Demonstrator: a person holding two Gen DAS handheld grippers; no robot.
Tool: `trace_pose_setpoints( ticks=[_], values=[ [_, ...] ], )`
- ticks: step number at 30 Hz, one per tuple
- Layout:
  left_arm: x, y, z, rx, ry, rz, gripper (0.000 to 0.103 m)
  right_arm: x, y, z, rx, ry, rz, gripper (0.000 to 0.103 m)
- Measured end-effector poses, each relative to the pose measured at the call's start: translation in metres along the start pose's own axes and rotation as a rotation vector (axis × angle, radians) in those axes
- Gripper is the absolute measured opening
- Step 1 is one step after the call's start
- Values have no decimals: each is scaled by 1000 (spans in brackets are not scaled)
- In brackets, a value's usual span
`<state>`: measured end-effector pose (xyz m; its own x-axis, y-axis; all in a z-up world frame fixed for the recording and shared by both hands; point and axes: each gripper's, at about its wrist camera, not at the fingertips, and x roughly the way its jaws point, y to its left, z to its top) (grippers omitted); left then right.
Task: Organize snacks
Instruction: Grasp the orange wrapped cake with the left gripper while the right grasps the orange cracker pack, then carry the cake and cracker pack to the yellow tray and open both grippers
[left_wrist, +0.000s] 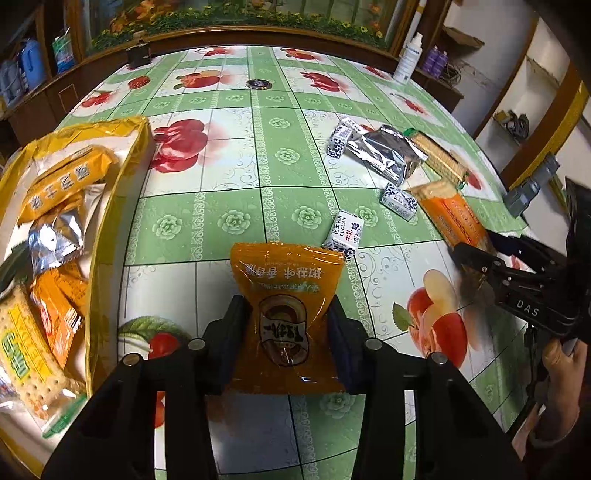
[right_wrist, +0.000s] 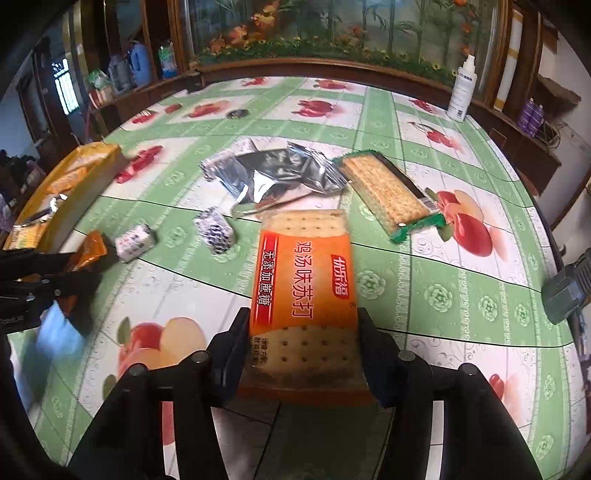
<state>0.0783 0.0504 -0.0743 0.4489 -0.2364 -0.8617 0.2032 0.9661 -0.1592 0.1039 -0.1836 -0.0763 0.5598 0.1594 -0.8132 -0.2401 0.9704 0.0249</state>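
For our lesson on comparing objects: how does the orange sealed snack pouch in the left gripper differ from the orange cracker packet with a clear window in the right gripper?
The orange snack pouch is opaque all over; the orange cracker packet shows pale dotted crackers through clear ends. The pouch bears a brown oval emblem; the packet bears a red side stripe and large white characters. The pouch looks soft and crinkled; the packet looks flat and boxy. Both are orange, and each sits between a gripper's fingers.

Left gripper (left_wrist: 290, 325): angled down, jaws clamped on the orange snack pouch (left_wrist: 286, 295).
Right gripper (right_wrist: 301, 339): angled down, jaws clamped on the soda cracker pack (right_wrist: 304, 291).
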Motion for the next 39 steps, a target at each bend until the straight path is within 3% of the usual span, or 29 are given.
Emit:
trace_pose_setpoints(
  ticks=[11,12,13,14,15,17,19,20,24,30,32,33,36,39],
  values=[
    [-41,1,-6,-40,-93,28,35,-42,-4,-1,84,-118,164,54],
    [-43,1,-7,-42,-95,27,35,-45,-2,0,82,-123,174,30],
    [-46,2,-7,-44,-97,22,35,-47,0,0,83,-124,192,0],
    [-48,2,-8,-44,-99,19,35,-48,1,1,92,-124,223,0],
    [-50,2,-8,-44,-100,21,35,-49,3,1,97,-123,234,4],
    [-51,3,-9,-48,-100,18,35,-39,12,2,47,-53,165,18],
    [-53,4,-11,-56,-104,19,35,-32,14,-2,65,-46,172,67],
    [-54,5,-12,-59,-105,18,35,-31,14,-5,85,-48,198,71],
    [-59,6,-14,-68,-118,11,35,-28,29,-6,97,-48,189,72],
    [-69,9,-18,-75,-144,27,35,2,69,1,3,36,123,75],
    [-74,13,-19,-83,-156,23,35,6,82,-2,-91,26,31,64],
    [-77,15,-20,-87,-164,20,35,3,82,-2,-94,19,49,55],
    [-86,21,-20,-102,-187,17,35,-8,79,-2,-102,-8,36,54],
    [-92,24,-19,-109,-204,29,35,-27,69,2,-55,-52,116,54]
  ],
)
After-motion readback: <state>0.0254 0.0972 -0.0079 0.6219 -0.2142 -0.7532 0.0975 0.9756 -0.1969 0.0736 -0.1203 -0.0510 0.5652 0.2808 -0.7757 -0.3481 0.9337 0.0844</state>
